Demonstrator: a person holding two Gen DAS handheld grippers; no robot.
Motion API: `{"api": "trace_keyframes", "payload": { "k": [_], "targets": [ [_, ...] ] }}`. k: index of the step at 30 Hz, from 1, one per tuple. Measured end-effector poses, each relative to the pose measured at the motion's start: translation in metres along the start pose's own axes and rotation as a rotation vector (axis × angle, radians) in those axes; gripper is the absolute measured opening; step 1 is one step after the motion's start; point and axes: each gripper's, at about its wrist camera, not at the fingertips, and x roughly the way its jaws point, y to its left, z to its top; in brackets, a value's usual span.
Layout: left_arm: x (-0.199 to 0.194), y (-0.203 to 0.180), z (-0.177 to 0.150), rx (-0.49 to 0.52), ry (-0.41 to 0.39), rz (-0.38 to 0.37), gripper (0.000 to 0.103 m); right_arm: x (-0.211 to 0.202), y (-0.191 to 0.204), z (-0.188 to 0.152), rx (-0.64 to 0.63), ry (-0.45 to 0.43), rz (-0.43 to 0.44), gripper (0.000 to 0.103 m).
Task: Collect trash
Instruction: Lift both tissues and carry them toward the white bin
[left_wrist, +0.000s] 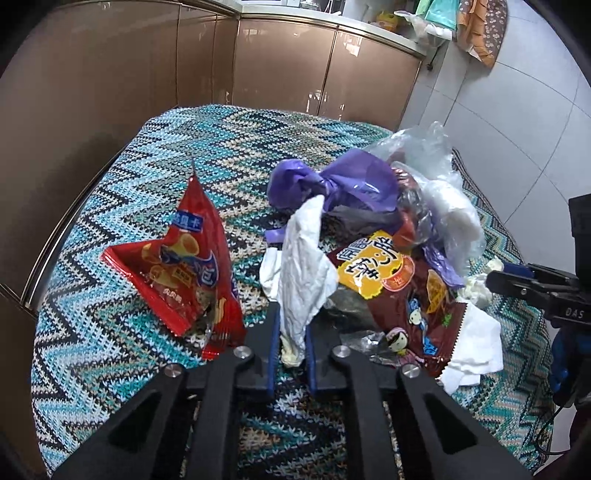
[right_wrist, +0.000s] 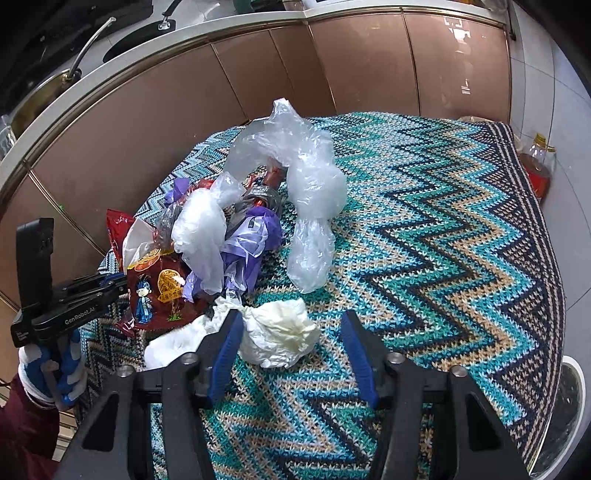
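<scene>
My left gripper (left_wrist: 291, 332) is shut on a white tissue (left_wrist: 301, 258) that stands up between its blue pads above the zigzag cloth (left_wrist: 166, 177). A red snack bag (left_wrist: 184, 269) lies to its left. A dark red snack bag (left_wrist: 402, 295), a purple bag (left_wrist: 343, 184) and clear plastic bags (left_wrist: 439, 184) are piled to its right. My right gripper (right_wrist: 291, 332) is open, its jaws on either side of a crumpled cream tissue (right_wrist: 280, 336) on the cloth (right_wrist: 443, 240). The pile (right_wrist: 214, 236) and a clear bag (right_wrist: 314, 192) lie beyond it. The left gripper shows in the right wrist view (right_wrist: 92, 288).
Brown cabinet doors (left_wrist: 280, 62) run behind the table. A bottle (right_wrist: 539, 162) stands on the tiled floor off the table's right edge. More white tissue (left_wrist: 476, 347) lies under the dark red bag. The right gripper shows at the right edge of the left wrist view (left_wrist: 532, 284).
</scene>
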Motion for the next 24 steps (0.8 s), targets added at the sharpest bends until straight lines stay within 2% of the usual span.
{"api": "trace_keyframes", "payload": {
  "k": [3,7,18,24],
  "targets": [
    [-0.008,-0.001,-0.002,-0.004,-0.019,0.000,0.009,0.002,0.001,0.000,-0.005,0.006,0.010,0.025],
    [-0.024,-0.002,-0.007,-0.014,-0.046,0.000,0.008,-0.009,0.007,-0.003,-0.024,-0.020,0.010,0.015],
    [-0.074,-0.010,-0.017,-0.014,-0.119,0.002,0.008,-0.070,0.026,-0.014,-0.041,-0.128,0.005,0.012],
    [-0.107,-0.035,-0.022,0.019,-0.157,-0.018,0.008,-0.115,0.033,-0.028,-0.041,-0.207,0.000,0.012]
  ]
}}
